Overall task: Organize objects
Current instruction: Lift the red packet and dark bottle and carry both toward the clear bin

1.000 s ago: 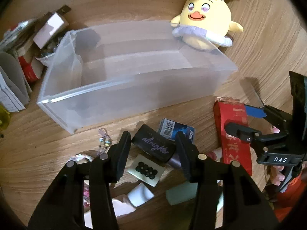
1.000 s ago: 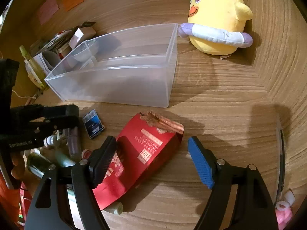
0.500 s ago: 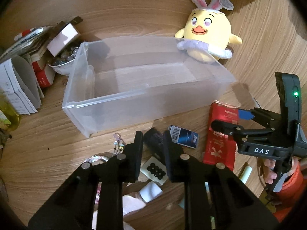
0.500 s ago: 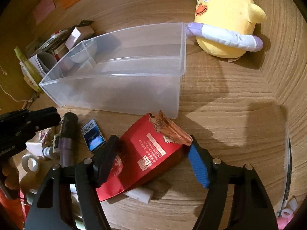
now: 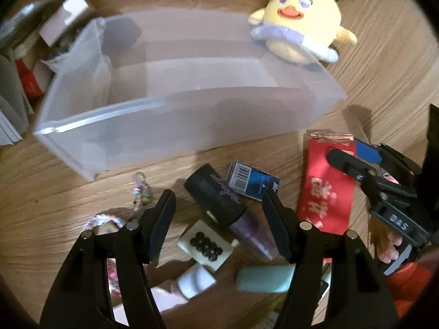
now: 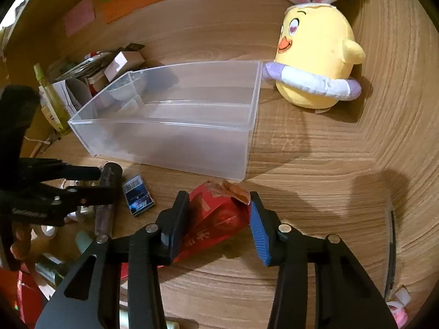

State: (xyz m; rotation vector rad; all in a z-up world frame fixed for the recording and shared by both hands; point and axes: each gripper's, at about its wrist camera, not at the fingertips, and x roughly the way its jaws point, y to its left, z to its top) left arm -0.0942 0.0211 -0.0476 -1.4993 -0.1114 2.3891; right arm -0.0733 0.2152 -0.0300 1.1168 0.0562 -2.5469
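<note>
Nearest, the left tongs (image 5: 219,213) are spread wide above a black-capped purple cylindrical tube (image 5: 216,198) lying on the wooden desk (image 6: 315,164), not gripping it. Beside them, the right tongs (image 6: 219,219) pinch a red foil packet (image 6: 216,216) between their fingers. Just beyond lies a small blue barcoded box (image 5: 253,181). Farther back sits an empty translucent plastic bin (image 6: 175,126), with a yellow plush chick with rabbit ears (image 6: 315,63) touching its far right corner.

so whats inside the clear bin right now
The clear bin looks empty: only its bare floor and stepped ledge show. The shapes at its far left end seem to be clutter seen through the wall. The near front corner is hazy, so something small there could be missed.
</note>
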